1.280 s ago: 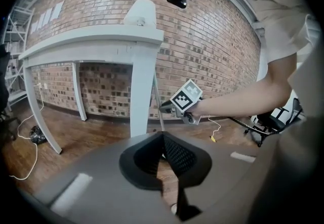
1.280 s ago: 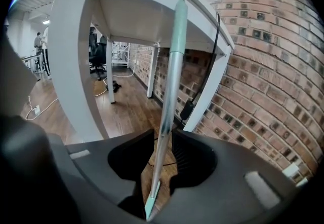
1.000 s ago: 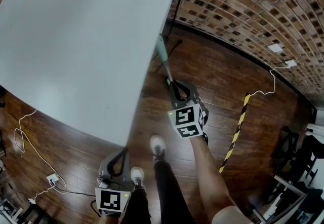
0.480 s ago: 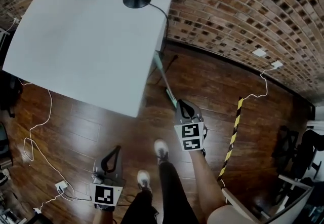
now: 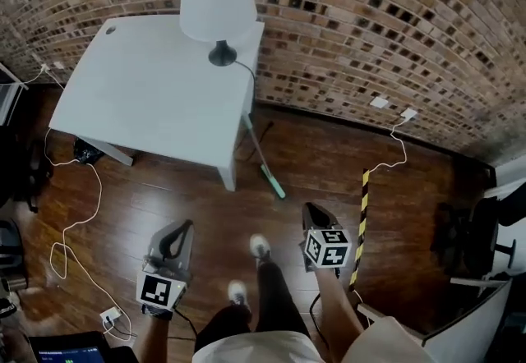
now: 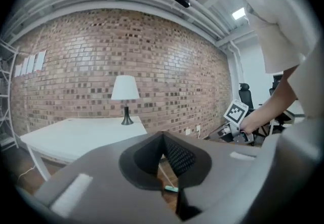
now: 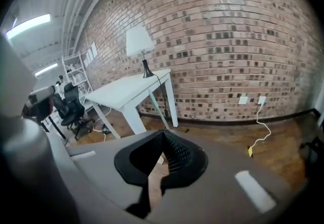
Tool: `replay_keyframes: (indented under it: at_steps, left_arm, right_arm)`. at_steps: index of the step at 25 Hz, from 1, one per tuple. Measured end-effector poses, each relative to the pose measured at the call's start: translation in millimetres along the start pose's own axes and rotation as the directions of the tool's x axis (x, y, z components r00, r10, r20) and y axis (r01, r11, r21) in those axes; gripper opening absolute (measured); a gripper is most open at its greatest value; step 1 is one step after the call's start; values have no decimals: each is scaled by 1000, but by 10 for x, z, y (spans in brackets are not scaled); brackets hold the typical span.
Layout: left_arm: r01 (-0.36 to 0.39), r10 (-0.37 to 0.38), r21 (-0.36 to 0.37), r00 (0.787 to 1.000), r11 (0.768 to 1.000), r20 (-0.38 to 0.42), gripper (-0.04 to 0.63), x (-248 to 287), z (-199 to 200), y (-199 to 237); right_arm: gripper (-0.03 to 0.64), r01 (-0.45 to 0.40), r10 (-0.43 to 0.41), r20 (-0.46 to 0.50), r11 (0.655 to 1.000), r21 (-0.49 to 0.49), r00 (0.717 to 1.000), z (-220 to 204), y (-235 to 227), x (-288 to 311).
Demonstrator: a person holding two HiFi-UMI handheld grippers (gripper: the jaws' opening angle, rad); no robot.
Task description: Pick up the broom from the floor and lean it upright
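The broom (image 5: 261,154) has a thin pale-green handle and a teal end (image 5: 275,187) that rests on the wood floor. Its upper part leans against the right edge of the white table (image 5: 156,98). In the left gripper view the teal end (image 6: 170,188) shows beyond the jaws. The right gripper view has the handle (image 7: 157,104) slanted beside a table leg. My right gripper (image 5: 313,211) hangs shut and empty, well back from the broom. My left gripper (image 5: 184,227) is also shut with nothing in it, over the floor at the left.
A white lamp (image 5: 214,4) stands on the table, its cord running down the brick wall. A yellow-black strip (image 5: 362,218) lies on the floor at right. White cables (image 5: 70,230) trail at left. Office chairs (image 5: 472,230) stand far right. The person's feet (image 5: 260,247) are between the grippers.
The right gripper, earlier at the broom's handle near the floor, has come away from it and risen. The left gripper rose too. The broom now leans on the table.
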State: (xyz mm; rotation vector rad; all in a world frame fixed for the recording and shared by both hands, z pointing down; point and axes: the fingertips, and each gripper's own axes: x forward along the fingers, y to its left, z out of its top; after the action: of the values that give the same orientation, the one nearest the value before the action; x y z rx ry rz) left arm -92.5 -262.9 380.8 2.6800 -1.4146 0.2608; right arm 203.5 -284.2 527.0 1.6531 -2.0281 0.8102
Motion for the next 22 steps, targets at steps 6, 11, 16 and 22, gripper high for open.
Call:
replay_keyframes:
  at_steps: [6, 11, 16, 22]
  left_arm:
    - [90, -96, 78, 993, 993, 70, 0, -727, 606, -201]
    - [19, -27, 63, 992, 998, 122, 0, -1183, 901, -183]
    - [-38, 33, 28, 987, 999, 155, 0, -1401, 1103, -152]
    - [-89, 86, 6, 977, 996, 196, 0, -1448, 1385, -172]
  right_arm:
    - [12, -50, 24, 195, 990, 129, 981, 173, 388, -1369]
    - [12, -77, 47, 333, 994, 77, 942, 577, 618, -2040]
    - [12, -83, 58, 458, 996, 35, 887, 948, 669, -2538]
    - [12, -25, 52, 524, 998, -57, 850, 1185, 674, -2933]
